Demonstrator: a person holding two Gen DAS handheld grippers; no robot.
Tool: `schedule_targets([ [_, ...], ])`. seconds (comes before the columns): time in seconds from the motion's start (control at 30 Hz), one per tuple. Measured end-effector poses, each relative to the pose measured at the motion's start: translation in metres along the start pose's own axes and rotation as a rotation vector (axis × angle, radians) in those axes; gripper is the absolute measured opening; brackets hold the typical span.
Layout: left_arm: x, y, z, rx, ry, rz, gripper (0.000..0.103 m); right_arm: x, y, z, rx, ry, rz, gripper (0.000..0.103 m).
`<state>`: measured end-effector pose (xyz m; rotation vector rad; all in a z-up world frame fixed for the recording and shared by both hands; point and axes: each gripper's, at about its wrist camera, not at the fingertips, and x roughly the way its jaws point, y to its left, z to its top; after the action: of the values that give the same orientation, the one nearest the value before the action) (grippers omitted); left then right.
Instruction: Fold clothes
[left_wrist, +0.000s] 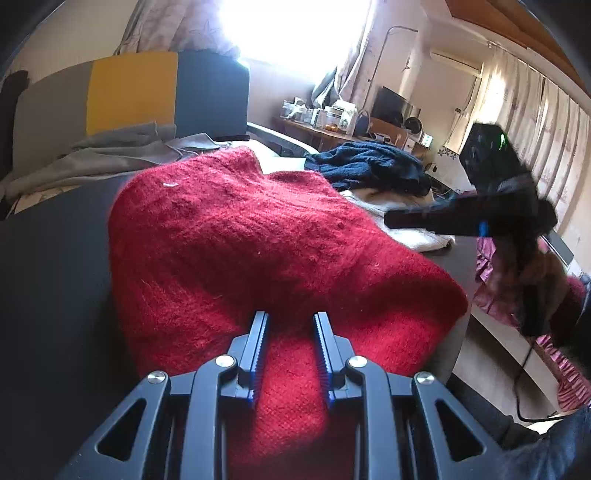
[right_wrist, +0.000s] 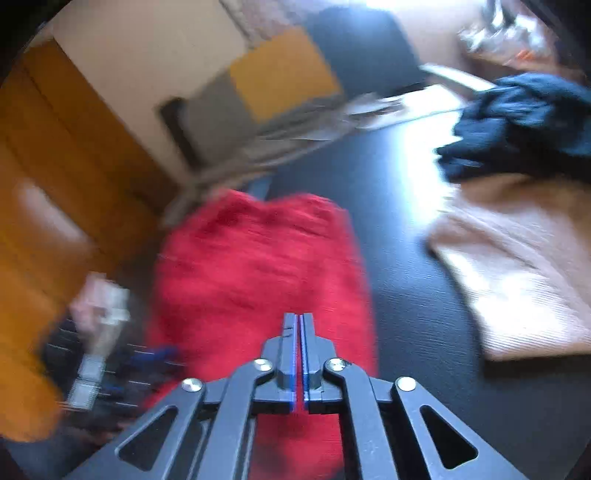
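Note:
A fuzzy red sweater (left_wrist: 240, 240) lies bunched on the dark table (left_wrist: 48, 295). My left gripper (left_wrist: 290, 321) is at its near edge, its fingers closed on a thick fold of the red knit that fills the gap between them. My right gripper (right_wrist: 299, 321) is shut with nothing between its pads and hangs above the red sweater (right_wrist: 258, 266). In the left wrist view the right gripper (left_wrist: 399, 220) is blurred and raised over the table's right side, clear of the sweater. The right wrist view is motion-blurred.
A navy garment (left_wrist: 369, 166) lies crumpled on a cream folded garment (right_wrist: 517, 266) at the table's far right. Grey cloth (left_wrist: 110, 155) is draped at the back left before a grey, yellow and dark chair (left_wrist: 129, 88). A cluttered desk (left_wrist: 332, 118) stands beyond.

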<state>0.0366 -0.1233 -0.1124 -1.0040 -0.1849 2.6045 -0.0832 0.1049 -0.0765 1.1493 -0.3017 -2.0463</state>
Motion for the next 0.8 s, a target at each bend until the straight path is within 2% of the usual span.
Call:
schedule_targets([
  [0.07,0.0,-0.001,-0.002,-0.006,-0.007,0.005,0.024,0.002,0.003,0.007,0.007,0.014,0.037,0.064],
  [0.1,-0.001,-0.001,-0.002,-0.007,-0.01,0.007,0.024,0.008,0.005,0.008,0.001,0.026,0.032,0.071],
  [0.13,-0.001,-0.001,-0.002,-0.007,-0.011,0.009,0.024,0.013,0.006,0.009,0.001,0.036,0.029,0.072],
  [0.2,-0.002,-0.001,-0.002,-0.007,-0.013,0.012,0.024,0.021,0.005,0.01,0.002,0.049,0.028,0.065],
  [0.27,-0.004,-0.001,-0.001,-0.001,-0.018,0.017,0.024,0.034,0.014,0.009,-0.039,0.066,0.0,0.033],
  [0.3,-0.005,-0.002,-0.001,0.003,-0.023,0.02,0.024,0.041,0.017,0.008,-0.059,0.093,-0.039,0.031],
  [0.4,-0.008,-0.003,-0.001,0.01,-0.041,0.02,0.024,0.047,0.016,0.007,-0.053,0.111,-0.059,0.022],
  [0.43,-0.009,-0.003,-0.001,0.008,-0.046,0.017,0.024,0.042,0.017,0.008,-0.056,0.091,-0.07,0.008],
  [0.57,-0.012,-0.002,-0.003,0.003,-0.064,0.005,0.024,0.018,0.031,0.002,-0.158,0.072,-0.174,0.008],
  [0.7,-0.016,-0.001,-0.004,-0.002,-0.083,-0.007,0.024,0.031,0.023,-0.027,-0.214,0.128,-0.343,0.007],
  [0.73,-0.012,-0.001,-0.005,-0.004,-0.061,-0.01,0.024,0.033,0.013,-0.034,-0.199,0.124,-0.365,0.007],
  [0.8,0.001,0.0,-0.009,0.002,-0.005,0.011,0.024,0.03,0.0,-0.039,-0.15,0.096,-0.349,0.007],
])
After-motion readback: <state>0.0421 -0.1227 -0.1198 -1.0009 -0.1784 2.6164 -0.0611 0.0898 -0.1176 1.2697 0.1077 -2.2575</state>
